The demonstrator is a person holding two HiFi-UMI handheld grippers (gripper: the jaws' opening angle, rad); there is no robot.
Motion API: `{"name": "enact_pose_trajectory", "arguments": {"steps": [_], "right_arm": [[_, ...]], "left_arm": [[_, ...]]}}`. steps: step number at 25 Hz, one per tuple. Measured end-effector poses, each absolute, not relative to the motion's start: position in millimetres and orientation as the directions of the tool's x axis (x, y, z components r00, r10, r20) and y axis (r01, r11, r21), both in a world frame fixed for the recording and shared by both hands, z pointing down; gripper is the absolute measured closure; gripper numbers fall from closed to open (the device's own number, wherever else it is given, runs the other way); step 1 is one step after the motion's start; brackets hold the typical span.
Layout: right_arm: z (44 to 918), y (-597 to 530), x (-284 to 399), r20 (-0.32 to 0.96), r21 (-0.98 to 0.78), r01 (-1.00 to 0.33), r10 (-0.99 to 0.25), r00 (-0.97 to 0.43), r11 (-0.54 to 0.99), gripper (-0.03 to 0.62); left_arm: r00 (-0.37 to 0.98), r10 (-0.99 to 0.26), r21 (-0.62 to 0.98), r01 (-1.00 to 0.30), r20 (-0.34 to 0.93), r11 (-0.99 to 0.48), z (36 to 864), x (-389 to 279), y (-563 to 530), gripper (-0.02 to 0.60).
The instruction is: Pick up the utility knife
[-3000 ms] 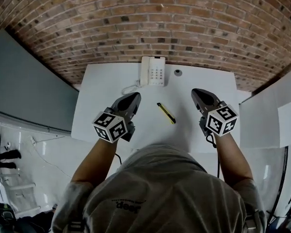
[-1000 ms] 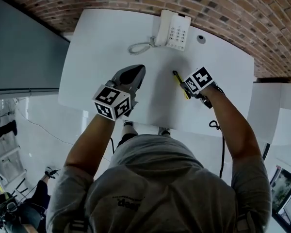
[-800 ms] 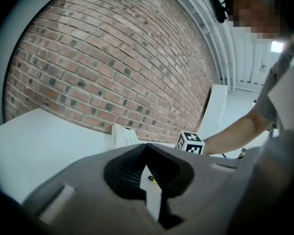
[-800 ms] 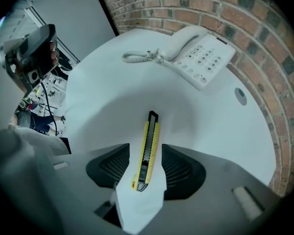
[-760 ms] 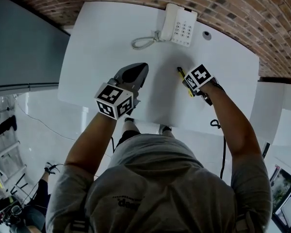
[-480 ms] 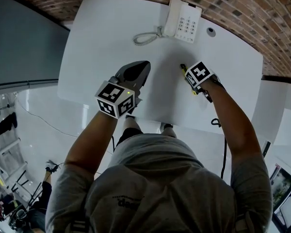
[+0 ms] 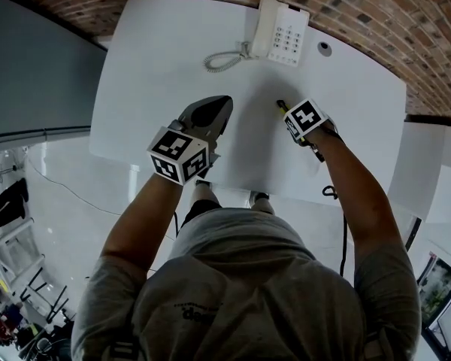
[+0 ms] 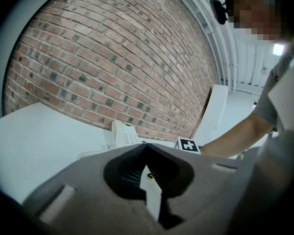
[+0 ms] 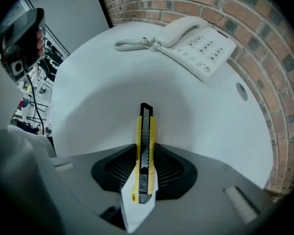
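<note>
starting with the head view, a white table (image 7: pixel 158 66) is seen against a brick wall (image 7: pixel 361 6), with a phone (image 7: pixel 282 32) at its far edge. the left gripper (image 7: pixel 222 102) is held over the table's near middle, its jaws drawn to a point. the right gripper (image 7: pixel 302 125) is pointed straight down at the table, and the yellow knife (image 7: pixel 280 105) is seen sticking out from under its cube toward the phone. in the left gripper view, the left gripper (image 8: pixel 147 146) is shown with its jaws pressed together at the tips and nothing between them; the phone (image 8: pixel 122 135) and the right gripper's cube (image 8: pixel 188 145) are seen beyond. in the right gripper view, the right gripper (image 9: pixel 144 153) is shown with jaws that have just been closing, and the knife (image 9: pixel 145 131) is pinched between them by its body, black tip aimed toward the phone (image 9: pixel 196 40) and its coiled cord (image 9: pixel 132 44). whether the knife is lifted off the table (image 9: pixel 103 82) cannot be told.
</note>
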State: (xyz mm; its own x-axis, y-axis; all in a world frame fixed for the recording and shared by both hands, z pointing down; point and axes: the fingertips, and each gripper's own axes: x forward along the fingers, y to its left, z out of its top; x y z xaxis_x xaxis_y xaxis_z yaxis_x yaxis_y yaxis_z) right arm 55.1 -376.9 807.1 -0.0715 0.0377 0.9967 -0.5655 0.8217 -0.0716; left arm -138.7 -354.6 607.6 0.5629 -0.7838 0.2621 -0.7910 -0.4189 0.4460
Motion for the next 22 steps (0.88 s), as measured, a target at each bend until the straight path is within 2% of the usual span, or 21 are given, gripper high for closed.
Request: {"name": "enact_pose_trajectory", "arguments": {"steps": [10, 22], "right_arm": [[750, -386, 61, 0.964, -0.134, -0.637, -0.047, -0.26, 0.759, 0.473], [608, -425, 78, 0.814, -0.19, -0.694, -0.283, -0.507, 0.695, 0.473]], "left_arm": [[0.567, -0.79, 0.406, -0.795, 0.233, -0.451, 568, -134, -362, 0.586], [0.603, -0.785, 0.32, -0.778, 0.141, -0.541, 475, -102, -396, 0.586]]}}
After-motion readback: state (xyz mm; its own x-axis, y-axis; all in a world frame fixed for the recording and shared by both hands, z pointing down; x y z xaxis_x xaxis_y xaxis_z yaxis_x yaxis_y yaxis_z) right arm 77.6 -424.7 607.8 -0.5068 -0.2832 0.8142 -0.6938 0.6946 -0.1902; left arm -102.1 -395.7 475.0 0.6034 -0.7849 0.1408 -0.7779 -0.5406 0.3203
